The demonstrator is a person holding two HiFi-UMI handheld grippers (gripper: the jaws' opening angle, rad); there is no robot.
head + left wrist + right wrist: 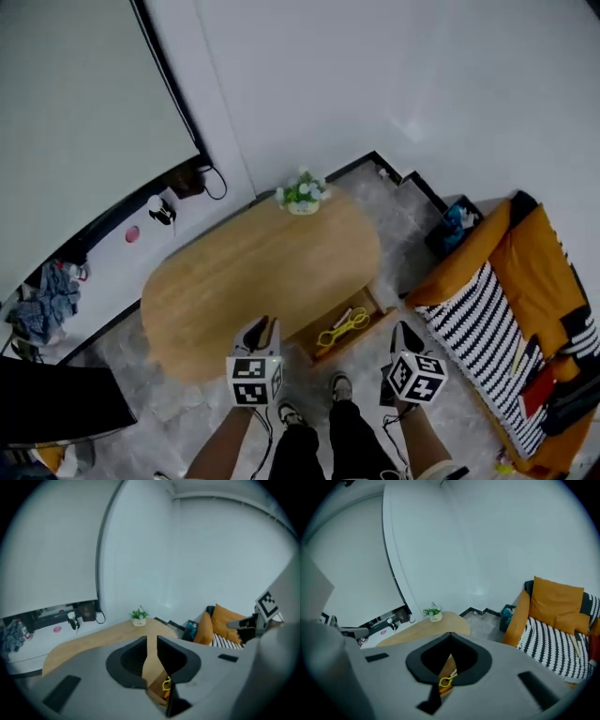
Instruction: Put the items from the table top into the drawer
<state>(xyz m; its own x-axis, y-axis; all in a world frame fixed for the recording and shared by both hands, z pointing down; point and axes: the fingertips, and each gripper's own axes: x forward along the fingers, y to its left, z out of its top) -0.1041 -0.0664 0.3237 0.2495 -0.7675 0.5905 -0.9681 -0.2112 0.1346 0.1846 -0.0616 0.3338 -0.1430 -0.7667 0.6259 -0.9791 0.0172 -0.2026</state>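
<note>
The oval wooden table (253, 272) carries only a small potted plant (302, 193) at its far end. On the table's near side a drawer (375, 309) stands pulled out, with a yellow looped item (343, 327) lying in it. My left gripper (262, 324) hangs above the table's near edge, its jaws a narrow gap apart with nothing between them (151, 639). My right gripper (401, 328) hovers over the floor just right of the drawer, its tips together and empty (450, 634). The yellow item (446, 681) shows below both pairs of jaws.
A sofa with an orange cushion (469, 258) and a striped blanket (502, 328) stands at the right. A dark bin (455, 225) sits in the far corner. A low ledge (112, 234) with cables and small things runs along the left wall. The person's shoes (339, 386) stand before the drawer.
</note>
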